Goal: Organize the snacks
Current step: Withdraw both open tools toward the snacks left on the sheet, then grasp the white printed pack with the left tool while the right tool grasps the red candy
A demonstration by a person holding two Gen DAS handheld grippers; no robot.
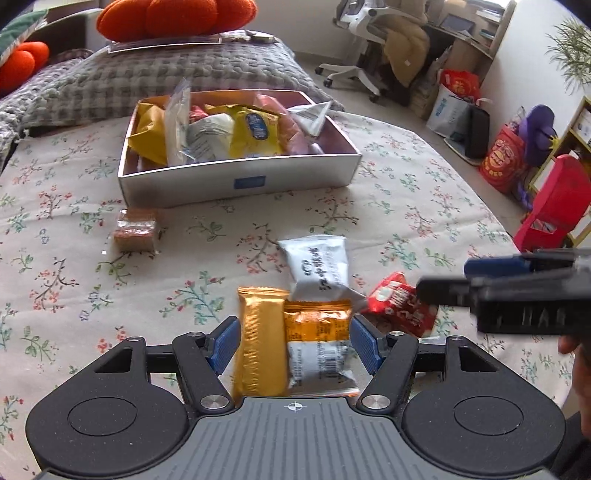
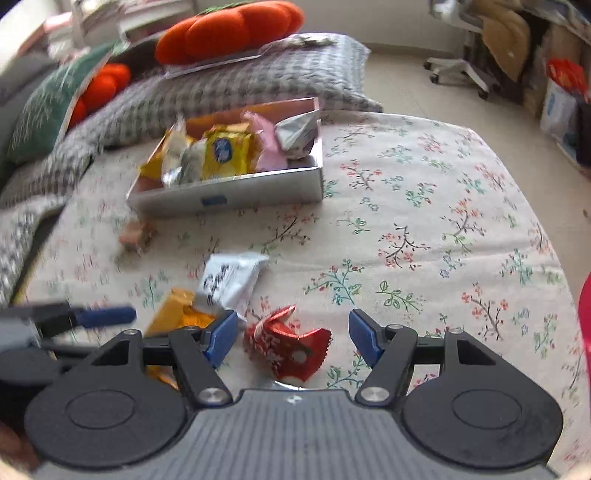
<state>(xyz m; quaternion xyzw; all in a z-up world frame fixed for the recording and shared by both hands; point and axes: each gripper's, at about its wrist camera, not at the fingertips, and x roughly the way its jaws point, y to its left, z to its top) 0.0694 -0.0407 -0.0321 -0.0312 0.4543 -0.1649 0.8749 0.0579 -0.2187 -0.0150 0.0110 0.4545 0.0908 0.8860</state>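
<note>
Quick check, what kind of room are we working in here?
Most likely a bedroom that doubles as a study: the snacks lie on a bed with a floral sheet and a grey blanket, and an office chair stands beyond it.

— Far beyond the fingers we see orange cushions (image 1: pixel 173 16) on a grey blanket (image 1: pixel 166 77).
— And off to their right, we spot an office chair (image 1: pixel 364 40) and red bags (image 1: pixel 500 162).

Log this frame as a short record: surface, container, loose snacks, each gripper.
surface: floral bedsheet
container: open white cardboard box, holding packets
loose snacks: gold foil bar, orange-and-white packet, white pouch, red foil packet, small brown wrapped block
left gripper: open, straddling gold bar and orange packet
right gripper: open around red packet
</note>
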